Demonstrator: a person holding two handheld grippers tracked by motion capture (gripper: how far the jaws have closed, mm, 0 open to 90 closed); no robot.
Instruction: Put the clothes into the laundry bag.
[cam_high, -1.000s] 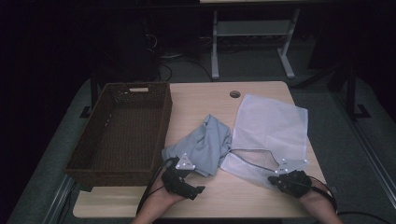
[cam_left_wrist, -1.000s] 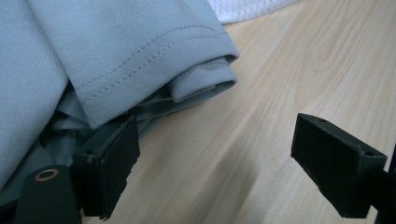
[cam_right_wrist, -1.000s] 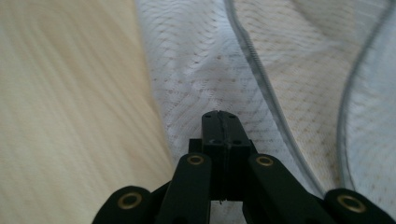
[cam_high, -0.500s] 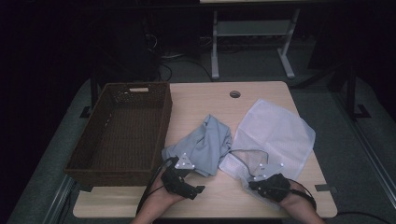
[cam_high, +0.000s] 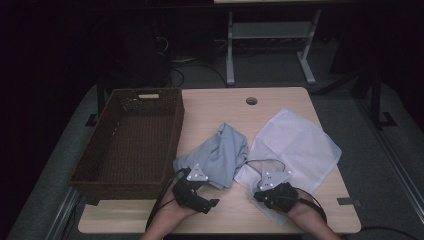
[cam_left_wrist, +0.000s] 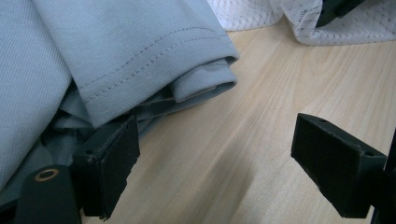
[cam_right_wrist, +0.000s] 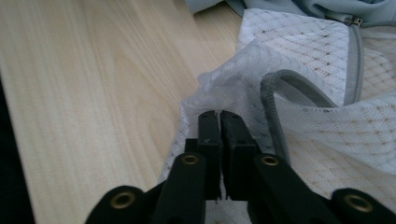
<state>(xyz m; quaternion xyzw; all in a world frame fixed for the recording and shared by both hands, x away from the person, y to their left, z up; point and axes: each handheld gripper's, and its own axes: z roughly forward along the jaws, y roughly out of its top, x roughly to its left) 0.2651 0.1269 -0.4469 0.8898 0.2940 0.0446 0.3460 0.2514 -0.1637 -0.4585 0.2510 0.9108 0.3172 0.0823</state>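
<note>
Pinching: right gripper (cam_right_wrist: 219, 114), jaws all but pressed together, having just eased slightly, a fold of white mesh bag (cam_right_wrist: 327, 126) between the tips.
Mesh: thin, see-through netting, dotted weave, grey cord and grey zip; crumpled at the near corner, flat farther off.
Left gripper (cam_left_wrist: 215, 154): jaws spread wide over bare wood, one pad touching the shirt's (cam_left_wrist: 116, 56) hem.
Shirt: soft grey knit, stitched hem, bunched left of the bag (cam_high: 295, 145), edges touching.
Table (cam_high: 215, 107): pale wood grain, round cable hole near the far edge.
Basket (cam_high: 127, 140): brown wicker, rectangular, on the left.
Room: dark, grey floor, white frame legs beyond.
</note>
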